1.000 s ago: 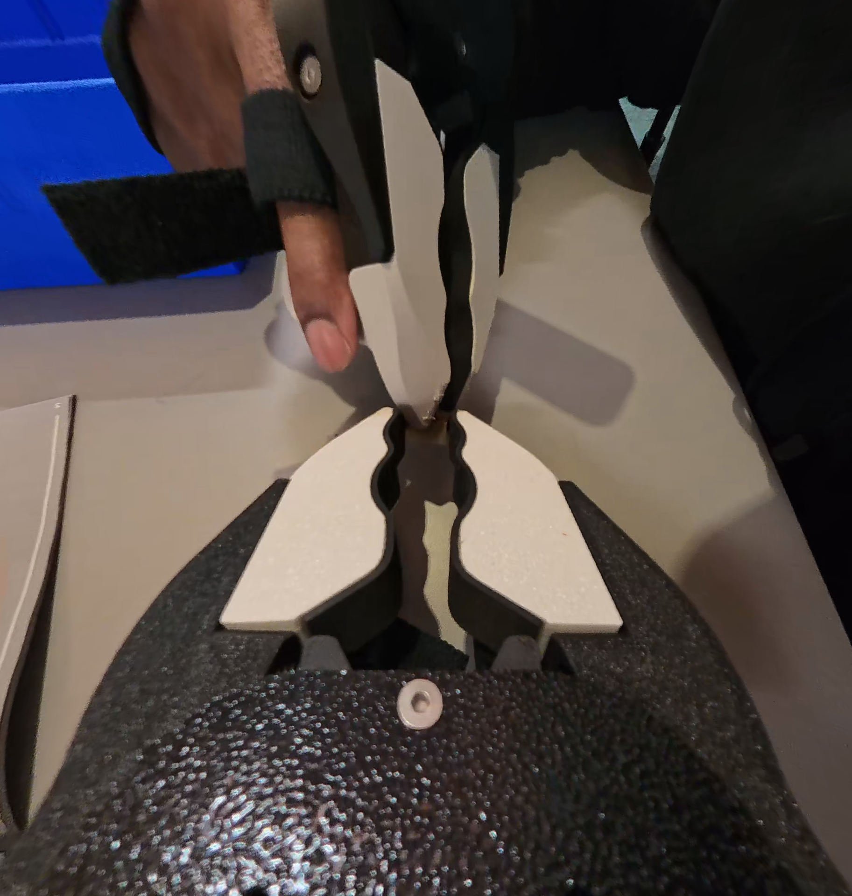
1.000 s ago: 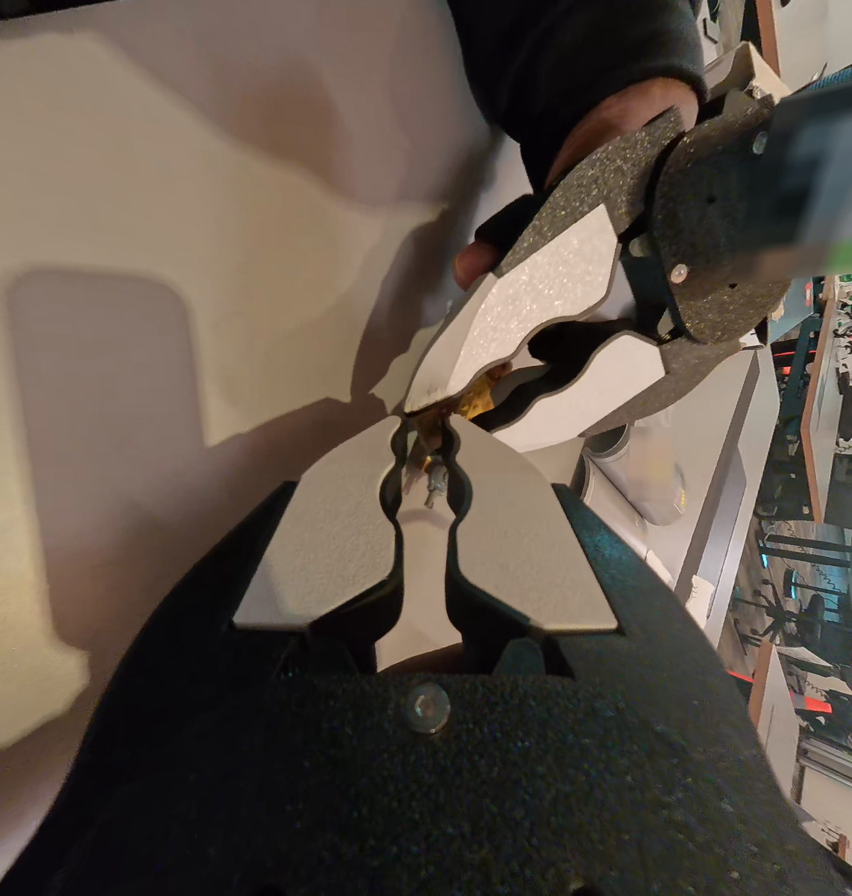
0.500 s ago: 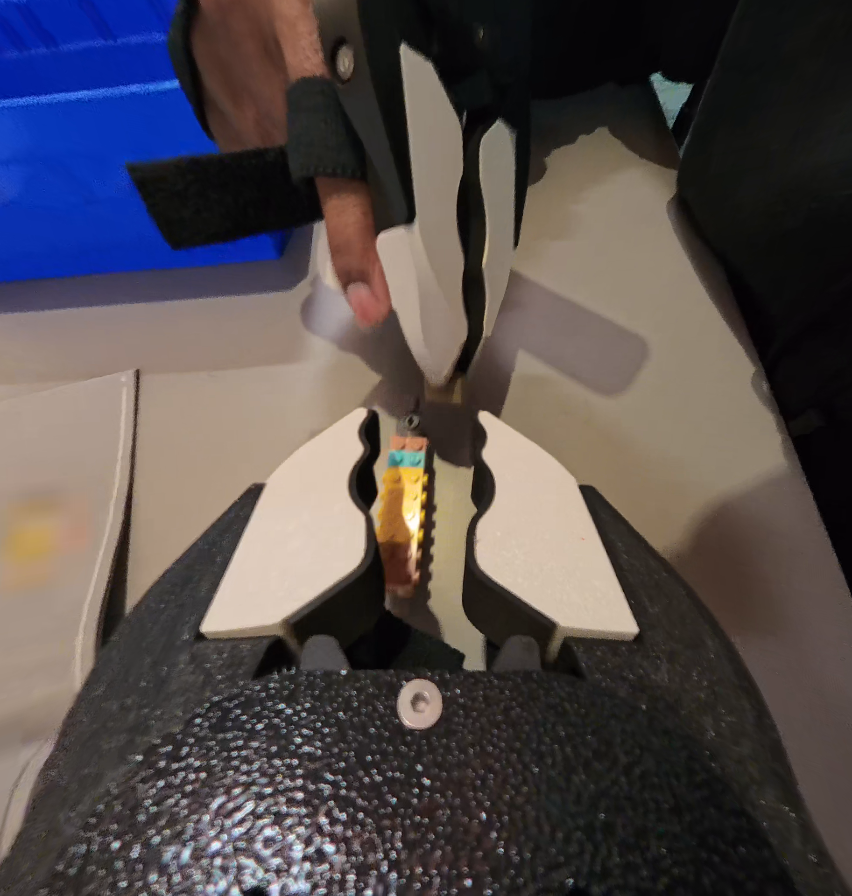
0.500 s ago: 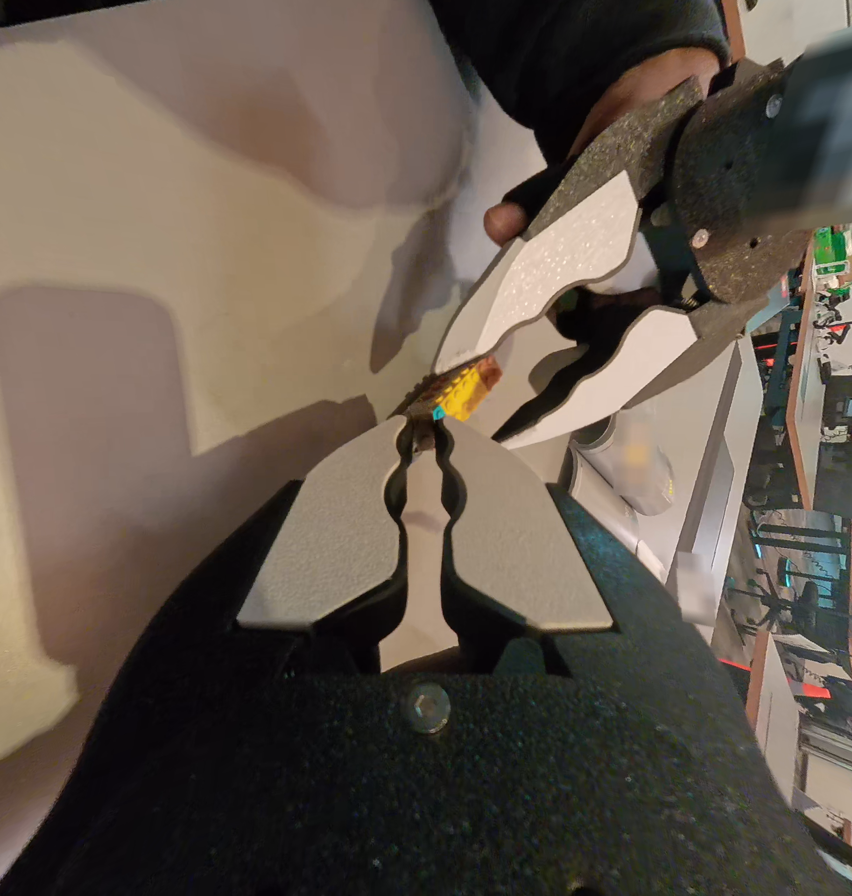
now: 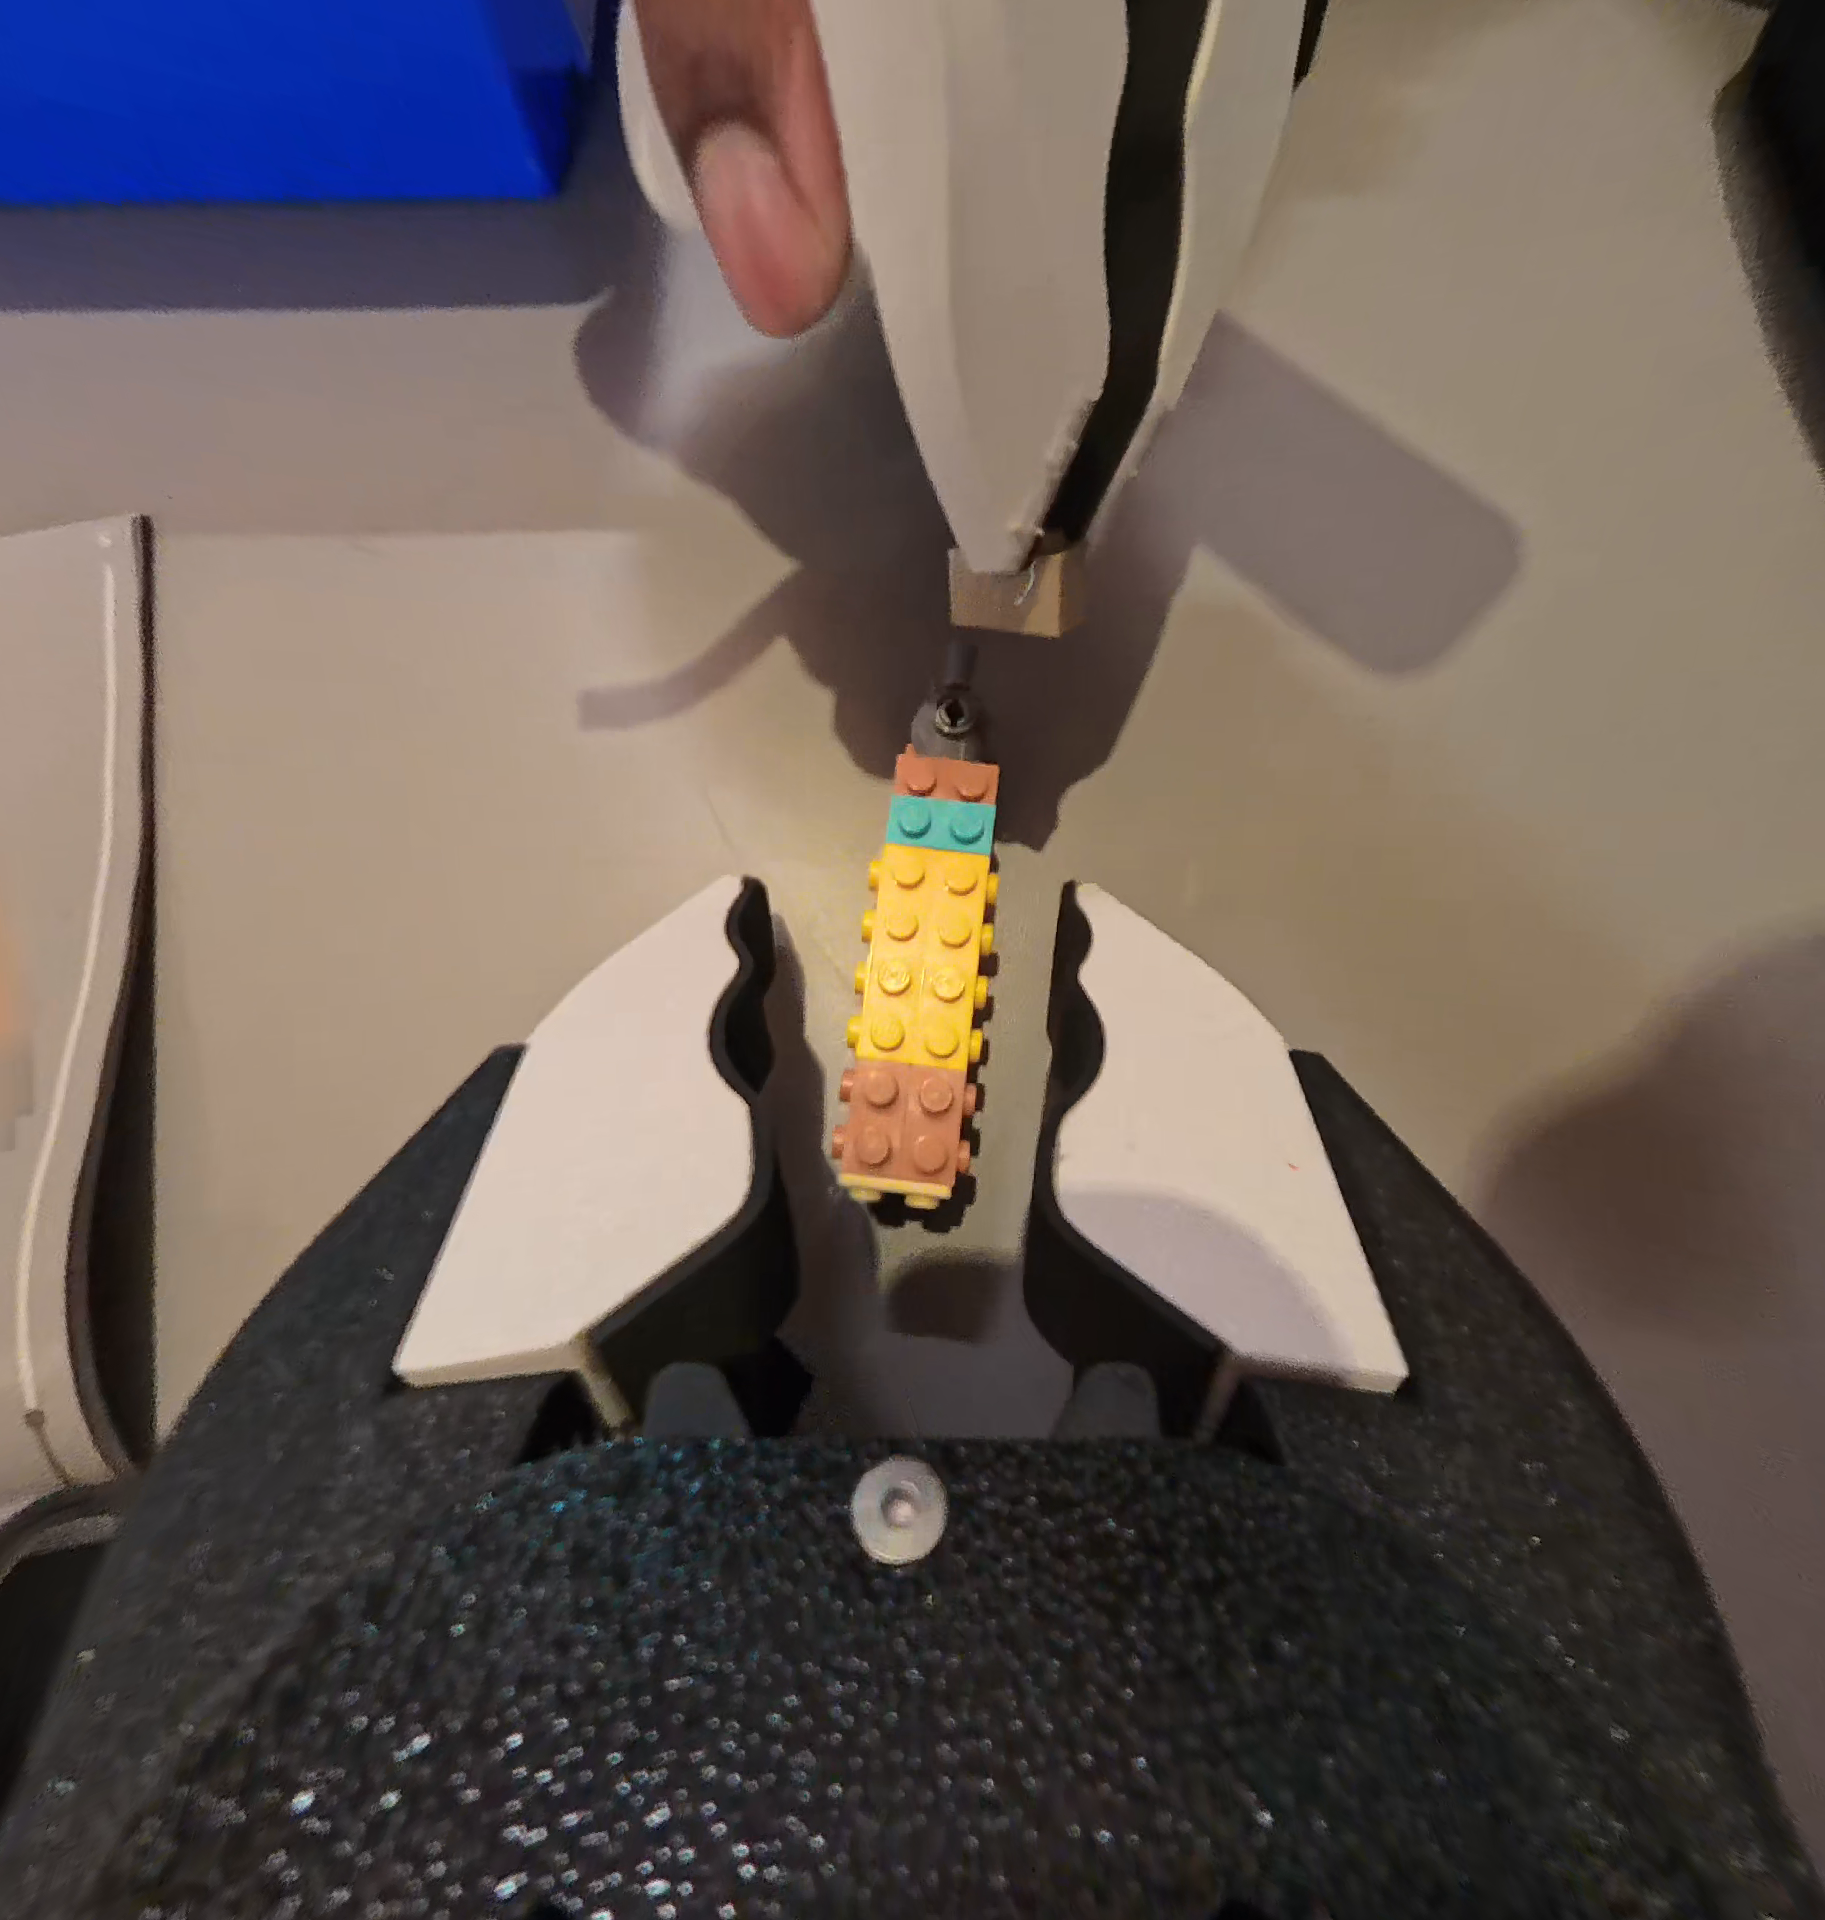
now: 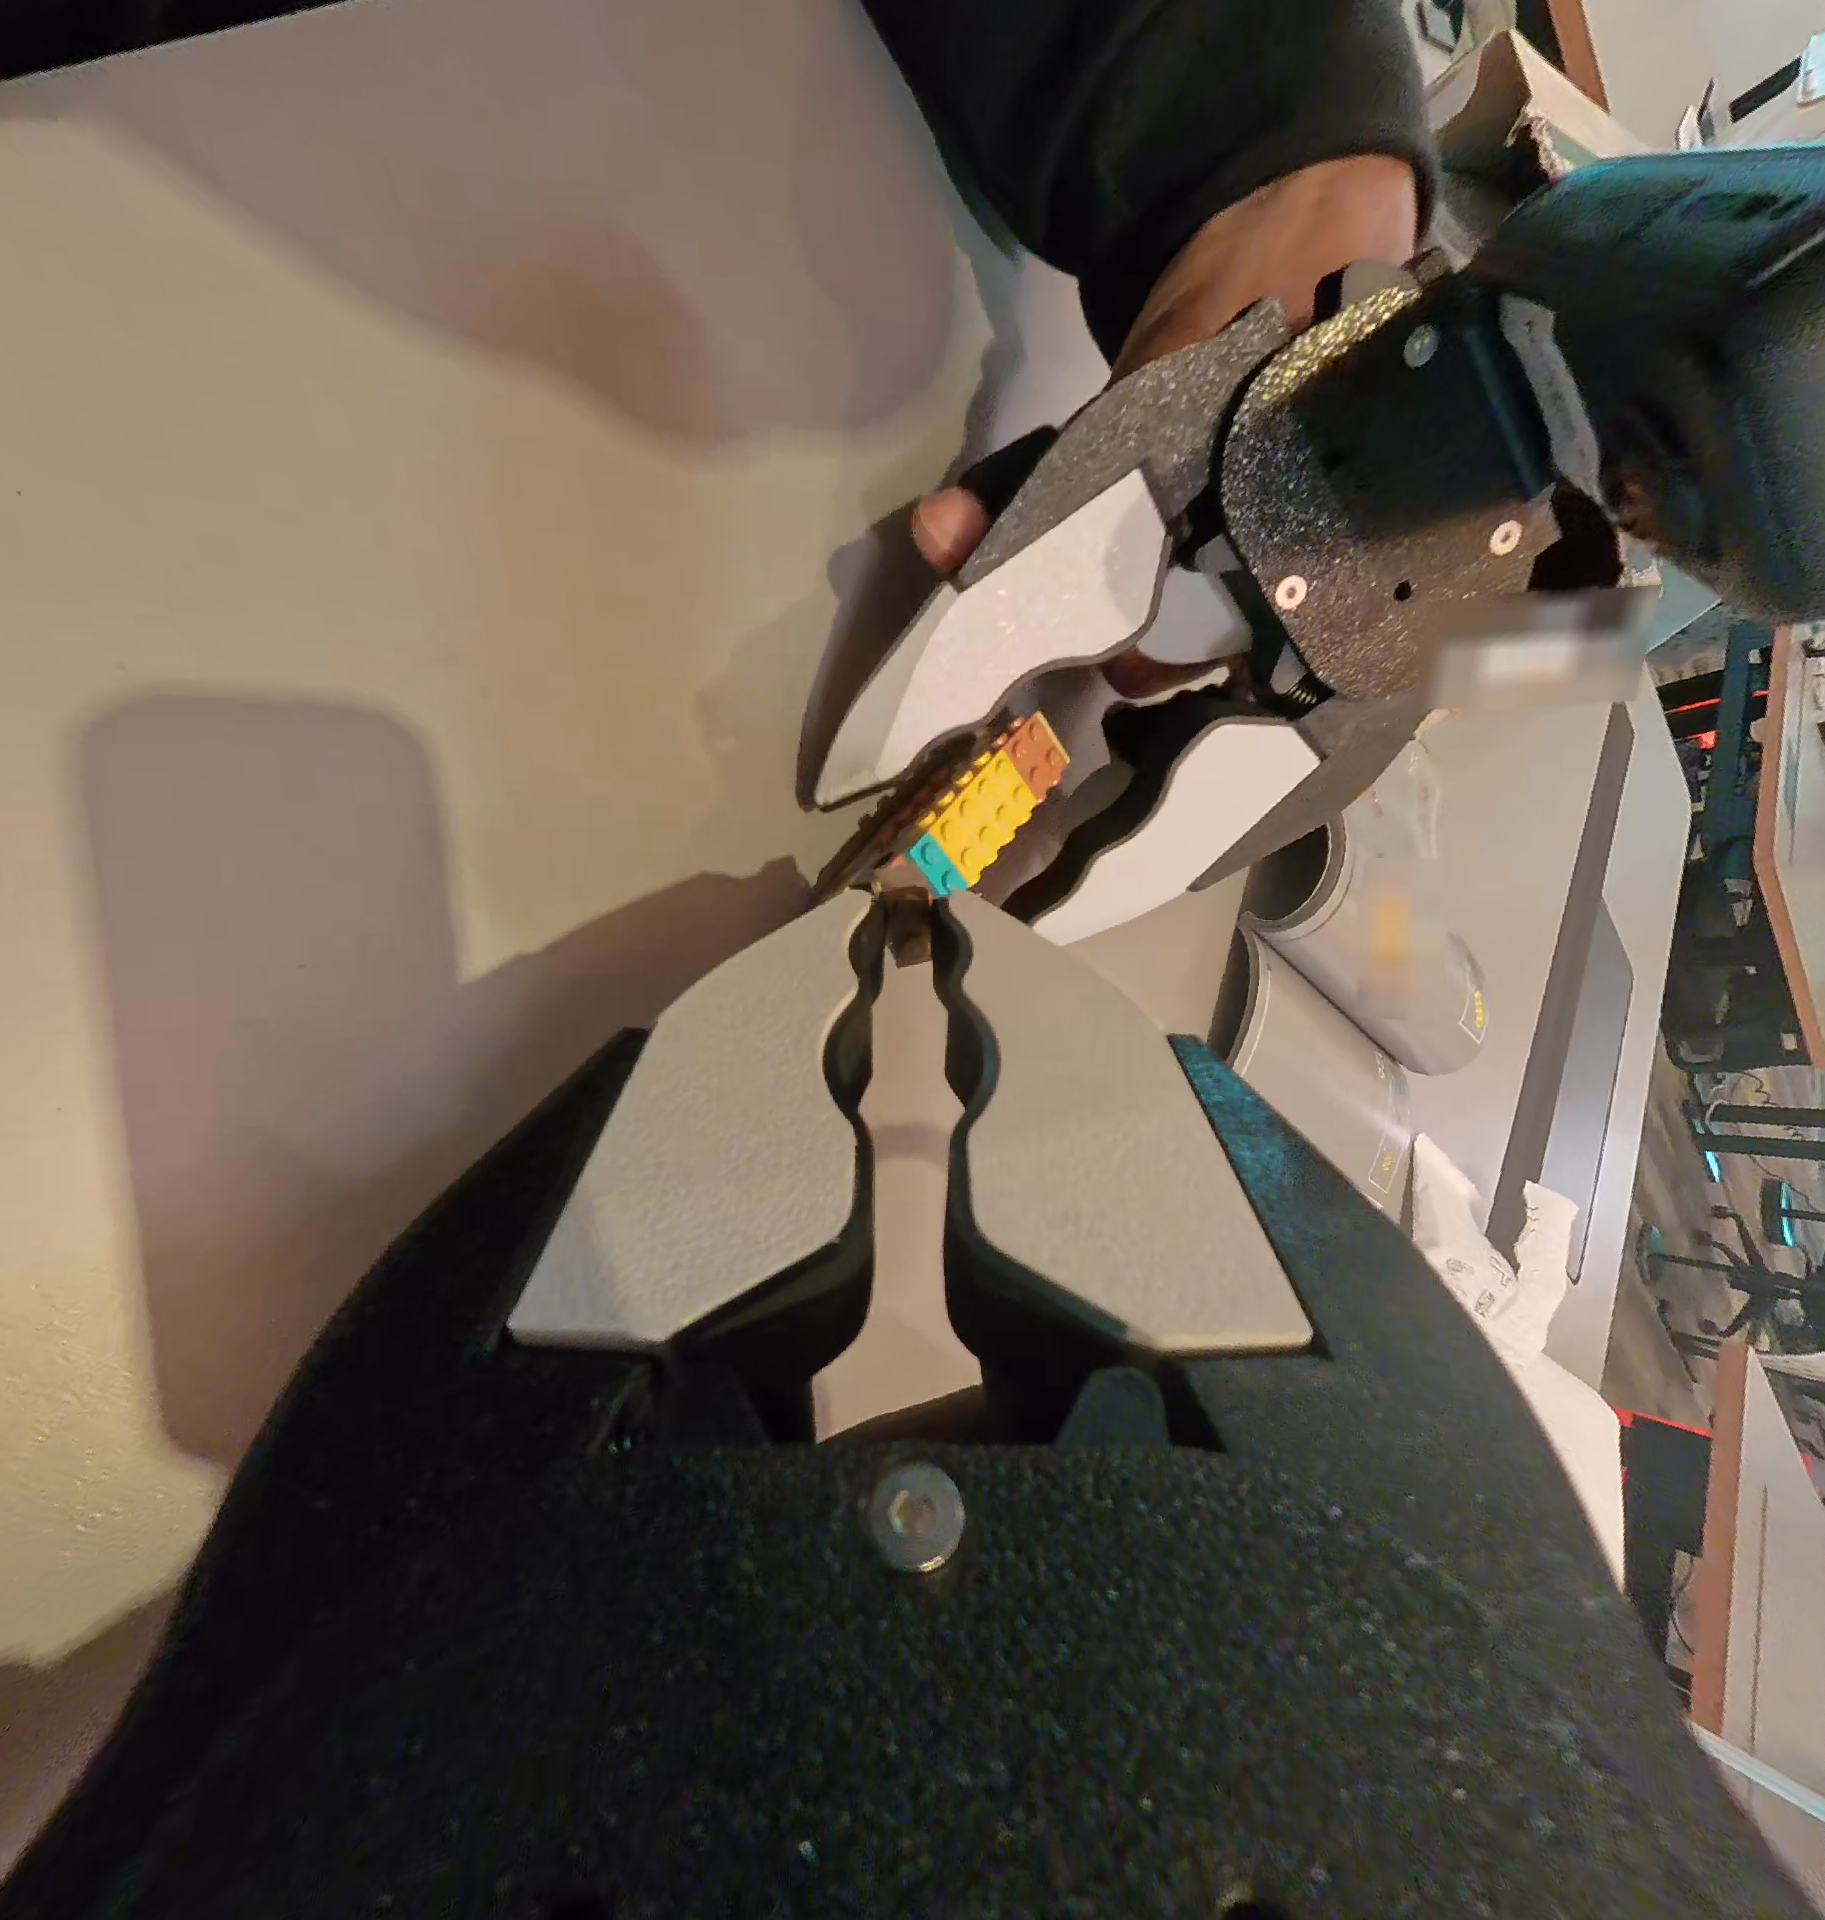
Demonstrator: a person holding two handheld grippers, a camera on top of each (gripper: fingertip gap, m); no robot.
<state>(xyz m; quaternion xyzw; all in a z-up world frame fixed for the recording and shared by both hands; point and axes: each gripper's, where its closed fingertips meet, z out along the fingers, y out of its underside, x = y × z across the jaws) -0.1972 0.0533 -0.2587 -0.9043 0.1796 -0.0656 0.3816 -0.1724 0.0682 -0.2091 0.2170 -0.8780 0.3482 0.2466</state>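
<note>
- At the far left of the left wrist view, a blue bin [image 5: 253, 99] stands at the back of the pale table [image 5: 368, 790], and a flat grey sheet [image 5: 46, 935] with a dark edge lies on the table below it
- The left gripper [image 5: 913, 904] has its two fingers spread wide; the brick stack [image 5: 923, 997] lies between them with a clear gap on each side, so neither pad presses on it
- The brick stack is a long narrow assembly: brown at the near end, yellow in the middle, then a teal piece, a brown piece and a small dark grey part [image 5: 952, 717] at the far tip
- In the left wrist view the stack seems to lie on the table, pointing away from the camera; whether it rests fully on the surface, one cannot tell
- Just beyond the dark grey tip, a little apart from it, a small tan block [image 5: 1014, 592] is pinched at the fingertips of the right gripper [image 5: 1043, 535], which comes down from above with its fingers nearly together
- A fingertip of the person's hand [image 5: 773, 208] shows beside that gripper, at the upper left of it
- In the right wrist view the right gripper [image 6: 903, 914] pinches the same small block [image 6: 906, 940] at its tips, and the left gripper [image 6: 1001, 842] stands open around the coloured stack [image 6: 981, 810]
- At the right of this view, grey cylinder-shaped containers [image 6: 1407, 966] lie at the table edge
</note>
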